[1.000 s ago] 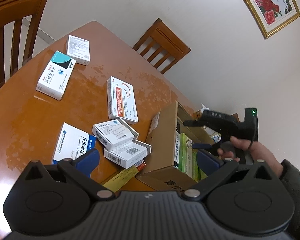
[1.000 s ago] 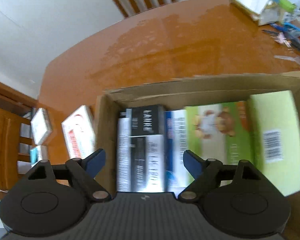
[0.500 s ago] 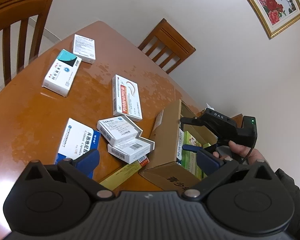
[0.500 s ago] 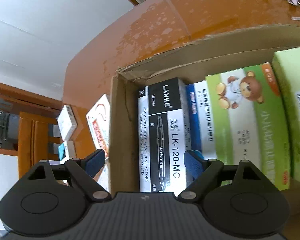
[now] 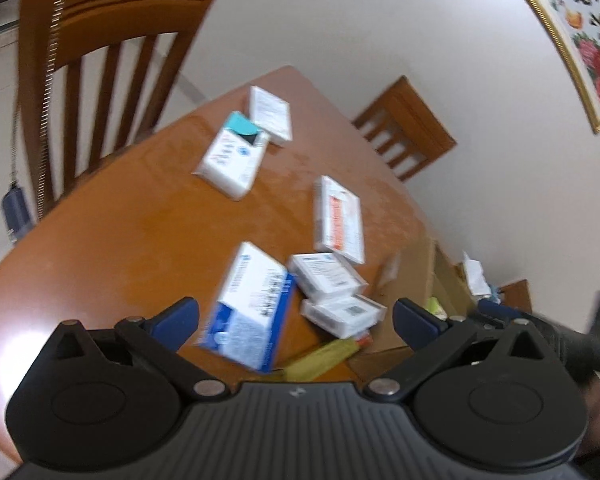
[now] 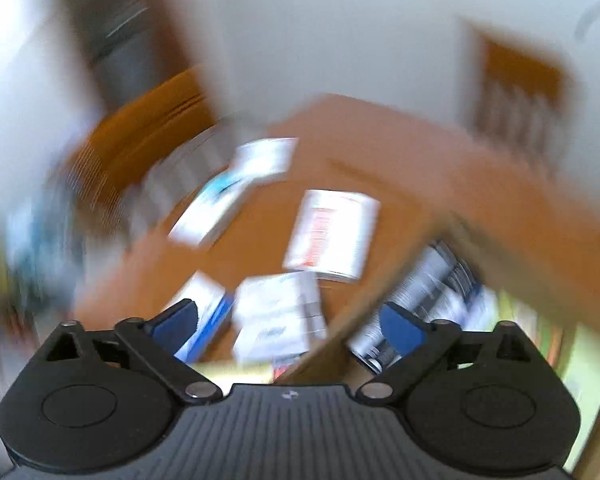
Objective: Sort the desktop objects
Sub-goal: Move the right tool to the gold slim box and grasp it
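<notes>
On the wooden table [image 5: 112, 248] the small cartons we have to sort lie scattered flat, which suits a pick from above: a blue-and-white box [image 5: 252, 308] sits nearest our left gripper [image 5: 296, 316], two small white boxes [image 5: 332, 292] are stacked crookedly just beside it, a red-and-white box [image 5: 340, 220] lies further out, and a teal-cornered box [image 5: 232, 160] and a plain white box [image 5: 270, 114] touch each other near the far edge. A yellow-green packet [image 5: 324, 360] pokes out from under the stack, against the cardboard box [image 5: 412, 280] at the right, which we judge to be the collecting place, since packages already stand side by side in it on their edges, packed to save room. Our left fingers [image 5: 176, 316] stand wide apart with nothing between them, aimed down over the blue-and-white box, so we read this hand as readying itself for that one. Our right gripper [image 6: 290, 324] has just been opening its fingers [image 6: 400, 328] further and they too hold nothing; its view is badly smeared, yet the white boxes and the cardboard wall show beneath it, so we judge it is free for another pick. The stacked boxes may slide if nudged.
</notes>
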The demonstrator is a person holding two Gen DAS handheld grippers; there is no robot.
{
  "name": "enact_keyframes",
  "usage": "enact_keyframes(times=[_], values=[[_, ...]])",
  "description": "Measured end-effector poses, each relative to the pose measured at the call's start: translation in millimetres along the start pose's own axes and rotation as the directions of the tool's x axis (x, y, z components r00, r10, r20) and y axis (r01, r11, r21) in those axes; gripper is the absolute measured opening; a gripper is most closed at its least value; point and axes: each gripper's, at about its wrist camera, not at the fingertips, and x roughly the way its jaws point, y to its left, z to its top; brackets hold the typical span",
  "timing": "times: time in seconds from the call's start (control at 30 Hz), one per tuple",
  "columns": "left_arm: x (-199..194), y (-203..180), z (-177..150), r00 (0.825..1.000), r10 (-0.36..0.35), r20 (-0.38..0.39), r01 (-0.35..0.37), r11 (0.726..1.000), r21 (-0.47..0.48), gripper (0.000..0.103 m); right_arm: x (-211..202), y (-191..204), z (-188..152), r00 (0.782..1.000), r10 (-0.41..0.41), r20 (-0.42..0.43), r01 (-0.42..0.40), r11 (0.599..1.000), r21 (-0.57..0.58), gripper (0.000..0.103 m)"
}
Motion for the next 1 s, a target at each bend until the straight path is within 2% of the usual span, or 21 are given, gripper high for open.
enact_keyframes(times=[0.03,0.07,0.13,0.23,0.27,0.33,0.4,0.5,0.77,1.0], values=[[0.0,4.6,0.1,1.000,0.006,-0.003,-0.006,1.000,-0.007,0.102,1.2,32.3,-9.2,1.000,-0.020,0.013,0.022,0.975,-0.223,0.100],[0.6,8.0,0.1,1.000,0.011,-0.005,-0.011,1.000,-0.011,0.102,5.8,54.0,-17.5,0.999,-0.035,0.011,0.036,0.931,-0.363,0.100],[1.9,12.5,-0.2,1.000,0.016,-0.011,-0.016,1.000,-0.016,0.102,22.6,83.1,-28.7,0.998,-0.045,-0.035,0.018,0.838,-0.545,0.100],[3.0,14.9,0.5,1.000,0.007,-0.017,-0.007,1.000,-0.019,0.102,43.7,113.6,-43.3,0.995,-0.061,-0.077,-0.018,0.658,-0.752,0.098],[3.1,15.0,0.6,1.000,0.001,-0.019,-0.001,1.000,-0.018,0.102,49.4,118.8,-49.2,0.993,-0.072,-0.093,-0.036,0.568,-0.822,0.095],[4.1,13.4,0.0,0.999,-0.018,-0.027,0.018,1.000,-0.001,0.102,61.5,126.7,-60.8,0.987,-0.101,-0.123,-0.078,0.363,-0.929,0.089],[7.7,9.5,-2.6,0.998,-0.026,-0.053,0.028,0.999,0.035,0.102,69.7,126.5,-61.7,0.979,-0.113,-0.172,-0.127,0.321,-0.938,0.087],[14.8,3.1,-9.7,0.995,0.007,-0.100,0.004,0.994,0.105,0.102,81.6,125.9,-62.5,0.960,-0.133,-0.245,-0.203,0.270,-0.941,0.086],[14.1,21.8,-21.7,0.991,-0.019,-0.130,0.022,1.000,0.021,0.102,115.8,129.5,-58.5,0.911,-0.124,-0.393,-0.355,0.250,-0.901,0.081],[7.6,34.7,-21.2,0.993,-0.016,-0.119,0.014,1.000,-0.016,0.102,131.2,131.5,-68.2,0.861,-0.162,-0.481,-0.444,0.220,-0.869,0.077]])
